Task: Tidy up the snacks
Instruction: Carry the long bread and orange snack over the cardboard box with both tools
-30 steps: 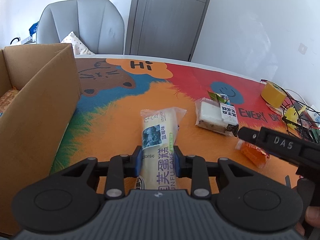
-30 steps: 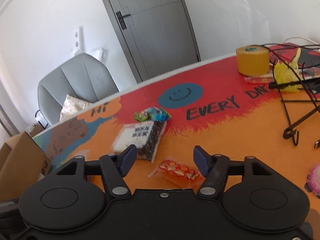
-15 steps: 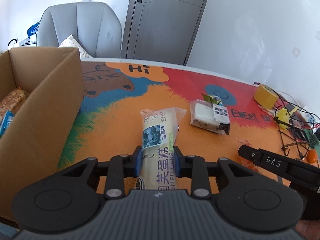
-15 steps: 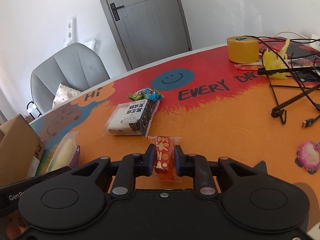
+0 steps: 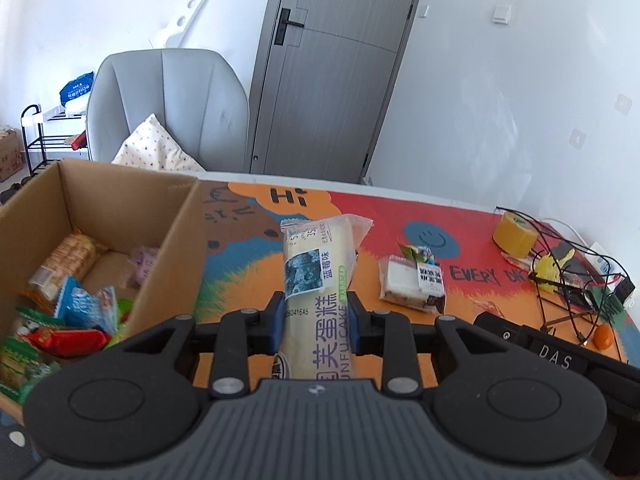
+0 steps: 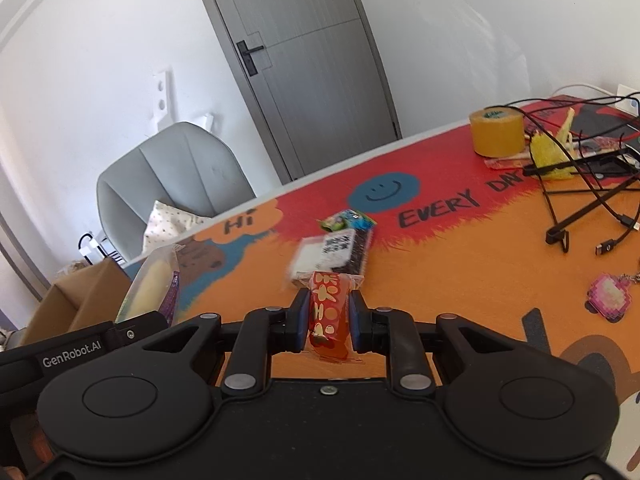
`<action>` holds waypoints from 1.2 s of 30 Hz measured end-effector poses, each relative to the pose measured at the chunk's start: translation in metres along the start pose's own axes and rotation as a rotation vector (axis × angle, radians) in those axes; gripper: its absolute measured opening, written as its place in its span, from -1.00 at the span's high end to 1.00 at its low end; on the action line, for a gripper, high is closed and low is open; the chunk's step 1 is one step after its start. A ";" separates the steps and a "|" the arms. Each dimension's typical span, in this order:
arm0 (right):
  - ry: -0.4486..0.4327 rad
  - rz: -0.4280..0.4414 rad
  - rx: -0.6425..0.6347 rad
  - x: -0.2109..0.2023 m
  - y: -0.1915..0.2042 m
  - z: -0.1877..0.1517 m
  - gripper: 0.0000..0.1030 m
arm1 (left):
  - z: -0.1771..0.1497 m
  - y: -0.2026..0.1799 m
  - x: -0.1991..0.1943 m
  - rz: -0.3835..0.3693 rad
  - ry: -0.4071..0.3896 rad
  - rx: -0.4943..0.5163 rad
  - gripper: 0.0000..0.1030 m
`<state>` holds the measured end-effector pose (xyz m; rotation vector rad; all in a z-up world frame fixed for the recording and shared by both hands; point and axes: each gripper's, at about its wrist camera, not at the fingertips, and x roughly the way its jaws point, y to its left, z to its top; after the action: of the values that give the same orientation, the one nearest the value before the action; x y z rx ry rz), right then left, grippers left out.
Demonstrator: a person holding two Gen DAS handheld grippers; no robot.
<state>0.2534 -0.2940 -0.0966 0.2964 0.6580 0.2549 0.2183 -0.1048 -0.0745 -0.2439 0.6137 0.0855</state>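
Note:
My left gripper (image 5: 316,326) is shut on a long pale cake packet (image 5: 318,280) and holds it lifted above the table, just right of an open cardboard box (image 5: 176,240) with several snacks inside. My right gripper (image 6: 329,322) is shut on a small red-orange snack packet (image 6: 329,316), raised off the table. The cake packet also shows at the left of the right wrist view (image 6: 154,286). A white-and-black cake packet (image 5: 412,286) and a small green-blue candy packet (image 5: 418,254) lie on the table; both also show in the right wrist view (image 6: 332,254) (image 6: 348,220).
A yellow tape roll (image 5: 514,234), a yellow toy (image 6: 550,152), black cables and a stand (image 6: 580,208) crowd the table's right side. A pink keychain (image 6: 610,298) lies near the right edge. A grey chair (image 5: 168,108) stands behind the table.
My left gripper has lifted the cake packet and moved toward the box. My right gripper closed on the red-orange packet and raised it off the table.

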 end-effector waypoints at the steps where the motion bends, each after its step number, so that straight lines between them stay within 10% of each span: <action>1: -0.005 0.006 -0.003 -0.001 0.004 0.001 0.59 | 0.002 0.002 -0.003 0.000 -0.006 -0.003 0.43; 36: -0.058 0.194 -0.101 0.006 0.129 0.025 0.59 | 0.061 0.120 -0.049 0.120 -0.105 -0.097 0.42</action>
<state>0.2560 -0.1770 -0.0363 0.2697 0.5572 0.4618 0.1942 0.0260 -0.0219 -0.2946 0.5204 0.2429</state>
